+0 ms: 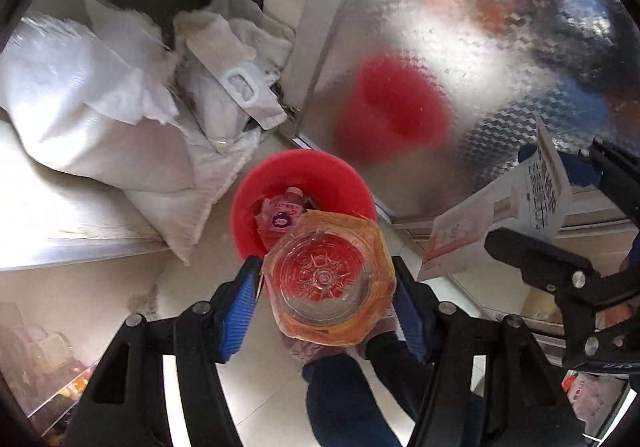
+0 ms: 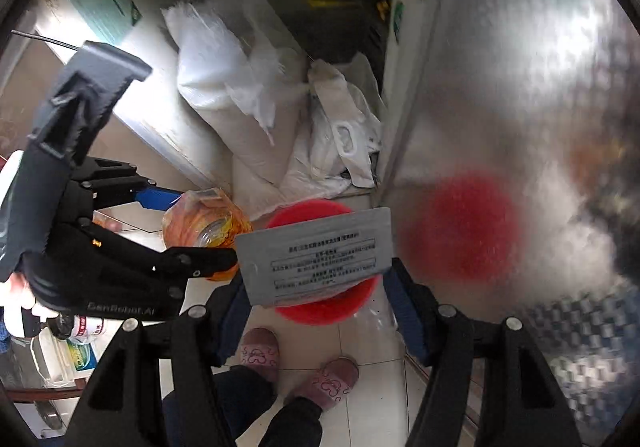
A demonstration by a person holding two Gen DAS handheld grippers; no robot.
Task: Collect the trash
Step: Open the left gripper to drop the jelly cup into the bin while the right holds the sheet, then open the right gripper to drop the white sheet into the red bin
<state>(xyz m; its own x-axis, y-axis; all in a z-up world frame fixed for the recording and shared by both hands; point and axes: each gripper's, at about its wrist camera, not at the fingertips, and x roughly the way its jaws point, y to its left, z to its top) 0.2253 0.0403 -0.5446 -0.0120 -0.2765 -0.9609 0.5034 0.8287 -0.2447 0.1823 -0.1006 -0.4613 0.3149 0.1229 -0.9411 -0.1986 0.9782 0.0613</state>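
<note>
here the bottle (image 1: 330, 281), clear with an orange wrap, sits pinched in the left tool (image 1: 328, 295), hanging over the near rim of the red bin (image 1: 304, 175), where a pink bottle (image 1: 280, 213) lies. the right tool (image 2: 316, 287) clamps a carton (image 2: 316, 257) over that bin. sacks (image 1: 92, 119) and a steel panel (image 1: 460, 47) crowd its far sides; bare floor (image 2: 360, 335) lies nearer.

One red bin, two grippers, one item clamped in each.
One red bin (image 1: 276, 175) stands on the floor with one pink bottle (image 1: 282, 213) inside. Two grippers: the left gripper (image 1: 328, 287) grips one orange-labelled clear plastic bottle (image 1: 326, 275), the right gripper (image 2: 316, 287) one flat printed carton (image 2: 316, 255). Far left lie two white woven sacks (image 1: 80, 103) and one white handled bag (image 1: 240, 87). Two pink slippers (image 2: 260, 351) stand near.
</note>
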